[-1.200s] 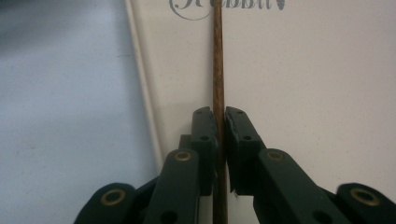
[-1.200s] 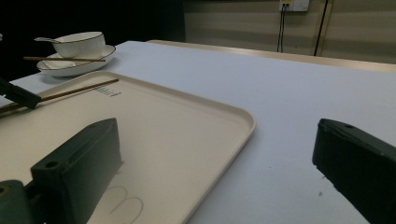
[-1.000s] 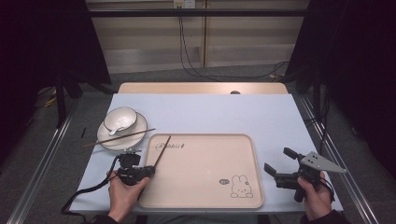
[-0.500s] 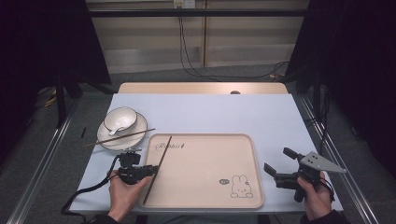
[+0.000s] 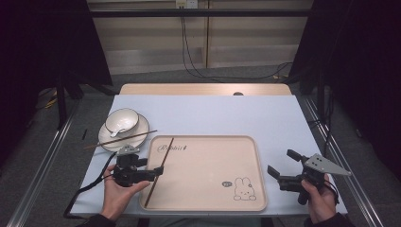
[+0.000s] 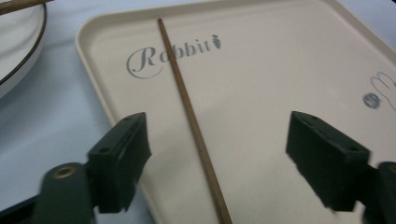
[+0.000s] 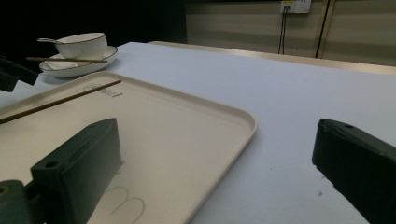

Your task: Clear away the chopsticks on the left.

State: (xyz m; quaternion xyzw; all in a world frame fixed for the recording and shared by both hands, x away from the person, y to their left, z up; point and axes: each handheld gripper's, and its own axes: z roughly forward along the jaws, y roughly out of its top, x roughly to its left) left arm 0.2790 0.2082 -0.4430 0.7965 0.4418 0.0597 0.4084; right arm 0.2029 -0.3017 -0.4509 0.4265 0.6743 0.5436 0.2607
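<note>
A thin brown chopstick lies flat along the left part of the beige rabbit tray. My left gripper hovers over the chopstick's near half. Its jaws have just been opening and now stand wide, with the stick between them but untouched. A second chopstick rests across the white plate. My right gripper is open and holds nothing, just off the tray's right edge.
A white bowl with a spoon in it stands on the plate at the table's left. The pale blue table top stretches behind the tray. Cables hang at the far wall.
The left gripper's jaws have parted and let go of the chopstick, which now lies flat on the tray, reaching nearer its front edge than a second ago. The right gripper has not moved.
</note>
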